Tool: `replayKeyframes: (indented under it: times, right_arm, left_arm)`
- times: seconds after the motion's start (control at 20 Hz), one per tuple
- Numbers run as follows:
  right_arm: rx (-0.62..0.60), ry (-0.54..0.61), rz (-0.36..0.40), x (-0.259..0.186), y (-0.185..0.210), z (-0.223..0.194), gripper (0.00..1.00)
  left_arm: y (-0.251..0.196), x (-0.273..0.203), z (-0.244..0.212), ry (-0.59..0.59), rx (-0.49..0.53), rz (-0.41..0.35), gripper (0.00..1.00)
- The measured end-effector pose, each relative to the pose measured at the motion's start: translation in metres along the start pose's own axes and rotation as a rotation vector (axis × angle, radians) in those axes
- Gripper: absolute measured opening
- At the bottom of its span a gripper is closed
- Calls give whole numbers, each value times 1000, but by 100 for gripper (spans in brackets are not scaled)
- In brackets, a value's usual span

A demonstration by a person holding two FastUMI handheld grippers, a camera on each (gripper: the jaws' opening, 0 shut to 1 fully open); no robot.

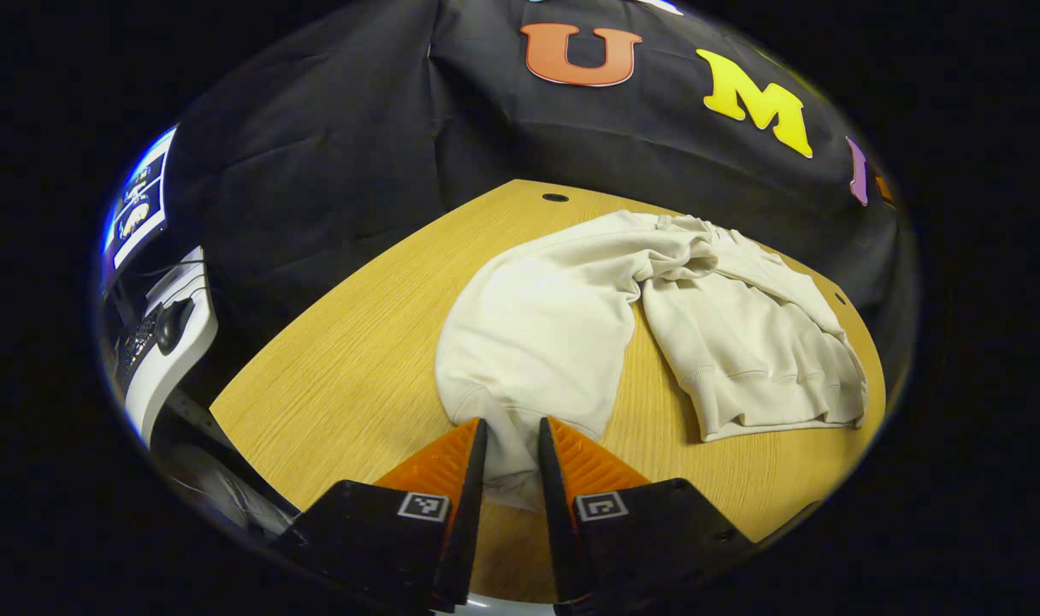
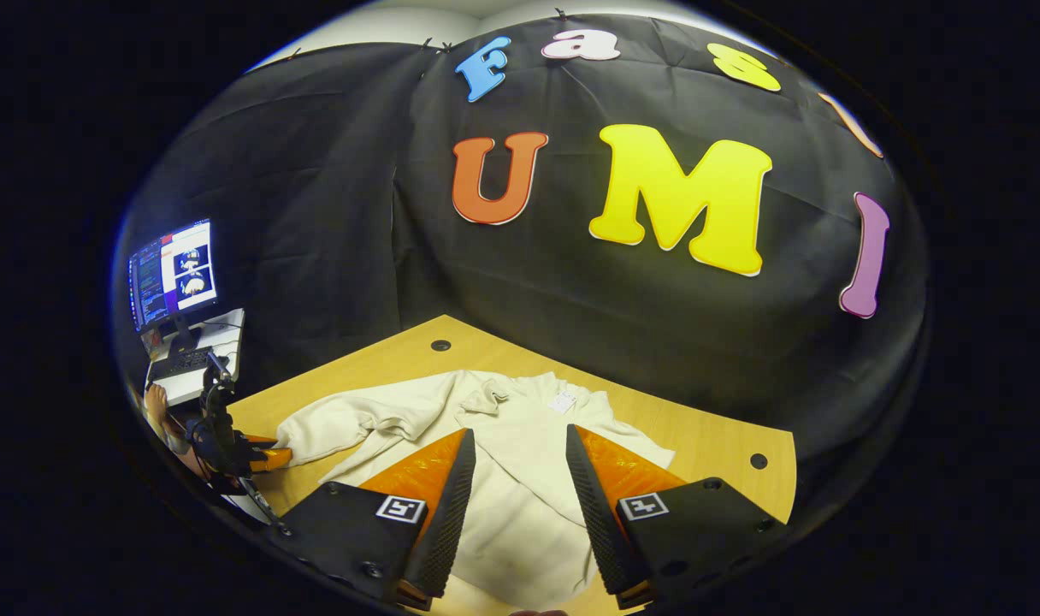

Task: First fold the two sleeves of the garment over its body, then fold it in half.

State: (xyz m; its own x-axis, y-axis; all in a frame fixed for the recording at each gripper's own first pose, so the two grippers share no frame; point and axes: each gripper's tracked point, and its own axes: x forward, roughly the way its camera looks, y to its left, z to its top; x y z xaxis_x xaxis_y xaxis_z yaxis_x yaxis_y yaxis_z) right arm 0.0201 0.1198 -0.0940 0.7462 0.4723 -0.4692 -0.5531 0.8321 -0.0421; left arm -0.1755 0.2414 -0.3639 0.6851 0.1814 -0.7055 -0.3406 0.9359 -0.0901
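- Left gripper (image 1: 511, 445) clamps the cuff of the cream fleece sweatshirt (image 1: 571, 316) lying on the wooden table (image 1: 340, 376).
- Right gripper (image 2: 520, 479) hovers spread above its body.
- Soft, limp cloth; best taken by the cuffs and hem.

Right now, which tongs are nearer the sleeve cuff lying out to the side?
Left. The left tongs are closed around the sleeve cuff; the right tongs hover open over the sweatshirt body, away from that cuff.
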Motion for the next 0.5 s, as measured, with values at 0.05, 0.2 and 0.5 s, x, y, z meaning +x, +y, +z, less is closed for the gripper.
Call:
replayKeyframes:
  times: [0.05, 0.2, 0.5]
  right_arm:
    - [6, -3, -10, -2, -4, 0, 67]
    - [37, -7, -35, -9, -15, -5, 67]
    - [93, -16, -61, -21, -28, -14, 65]
  left_arm:
    - [-1, 1, 1, 9, -9, -7, 28]
    - [-1, -1, 6, 17, -78, -38, 5]
    - [-12, -22, 32, -10, -60, -102, 3]
